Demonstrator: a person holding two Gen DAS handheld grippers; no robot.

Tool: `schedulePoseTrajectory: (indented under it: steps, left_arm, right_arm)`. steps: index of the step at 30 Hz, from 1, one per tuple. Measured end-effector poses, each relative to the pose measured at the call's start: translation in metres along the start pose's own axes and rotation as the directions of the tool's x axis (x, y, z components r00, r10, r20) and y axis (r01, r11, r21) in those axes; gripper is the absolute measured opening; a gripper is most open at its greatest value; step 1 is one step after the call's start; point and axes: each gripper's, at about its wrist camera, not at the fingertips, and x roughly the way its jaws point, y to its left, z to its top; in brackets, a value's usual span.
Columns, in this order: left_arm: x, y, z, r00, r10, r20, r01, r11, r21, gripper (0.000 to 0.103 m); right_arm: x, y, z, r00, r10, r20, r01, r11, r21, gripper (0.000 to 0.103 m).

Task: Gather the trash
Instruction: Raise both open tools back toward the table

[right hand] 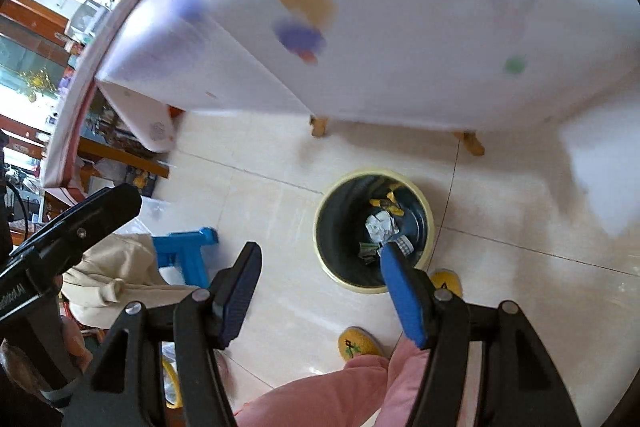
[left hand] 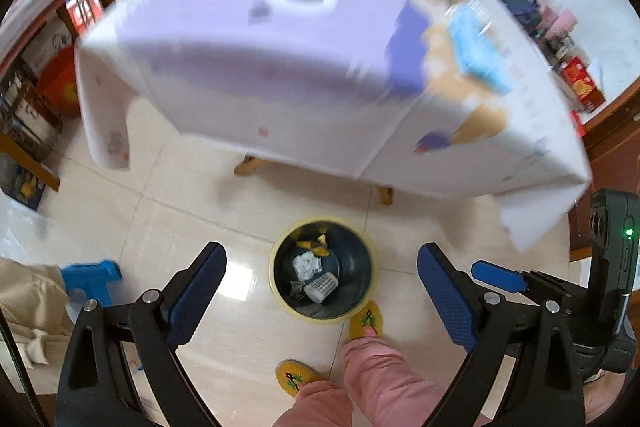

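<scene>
Both tongs hang empty with their jaws spread wide above the tiled floor. In the left wrist view, the left tongs point(left hand: 322, 285) frame the yellow-rimmed bin point(left hand: 322, 269), which sits on the floor directly between the blue pads. Crumpled paper point(left hand: 306, 265) and other scraps lie inside. The right tongs point(right hand: 320, 291) hover just left of the bin. Beyond both stands the cloth-covered counter point(left hand: 280, 67), blurred.

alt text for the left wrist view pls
The open left gripper hangs empty above a yellow-rimmed trash bin holding crumpled paper and wrappers. Yellow slippers stand beside the bin, and a cloth-covered table is blurred beyond.
</scene>
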Motion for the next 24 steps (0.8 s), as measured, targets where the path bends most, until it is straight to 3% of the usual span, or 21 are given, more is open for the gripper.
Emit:
schedulePoseTrajectory:
  steps: [7,13,19,24]
  left_arm:
    - [-0.091,-0.021,0.026,0.994,-0.001,0.107,-0.01,0.995,0.098,0.095]
    - [-0.15,-0.036,0.047,0.975,-0.044,0.219,0.016,0.992,0.126,0.095]
    - [-0.177,-0.054,0.06,0.96,-0.075,0.27,0.033,0.987,0.158,0.095]
    - [-0.182,-0.066,0.068,0.96,-0.086,0.267,0.04,0.984,0.173,0.095]
  right_arm:
    - [-0.089,0.037,0.01,0.991,-0.013,0.134,0.018,0.999,-0.038,0.063]
    - [-0.156,0.052,0.018,0.962,-0.031,0.27,0.045,0.998,-0.044,0.063]
    - [-0.2,0.061,0.027,0.933,-0.052,0.356,0.071,0.997,-0.041,0.063]
    - [-0.218,0.06,0.036,0.915,-0.06,0.398,0.085,0.995,-0.046,0.062]
